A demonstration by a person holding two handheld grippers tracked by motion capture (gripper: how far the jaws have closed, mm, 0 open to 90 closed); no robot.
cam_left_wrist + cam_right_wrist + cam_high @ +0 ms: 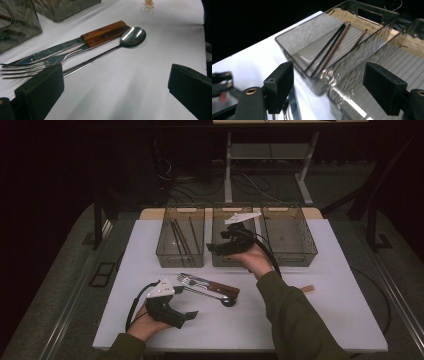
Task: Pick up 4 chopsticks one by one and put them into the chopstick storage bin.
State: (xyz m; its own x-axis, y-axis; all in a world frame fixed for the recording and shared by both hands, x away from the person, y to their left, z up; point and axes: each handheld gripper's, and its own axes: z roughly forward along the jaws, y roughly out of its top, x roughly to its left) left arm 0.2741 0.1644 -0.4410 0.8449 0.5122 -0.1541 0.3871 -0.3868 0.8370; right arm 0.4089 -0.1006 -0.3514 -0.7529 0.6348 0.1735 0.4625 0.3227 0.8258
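Note:
A fork (187,280), two wooden-handled pieces, one a knife (220,287), and a spoon (228,301) lie together on the white table (310,320). In the left gripper view the fork tines (22,70), wooden handles (105,31) and spoon bowl (132,36) lie just ahead. My left gripper (186,302) (113,92) rests low beside them, open, with bare table between its jaws. My right gripper (212,247) (332,92) hovers open over the middle bin (225,260) (387,50), holding nothing. Something shiny and blurred (344,98) lies below it.
Three smoky clear bins stand in a row at the back. The left bin (180,260) (284,42) holds dark chopsticks (181,236) (329,48). The right bin (290,232) looks bare. A small wooden piece (307,289) lies at the right of the table.

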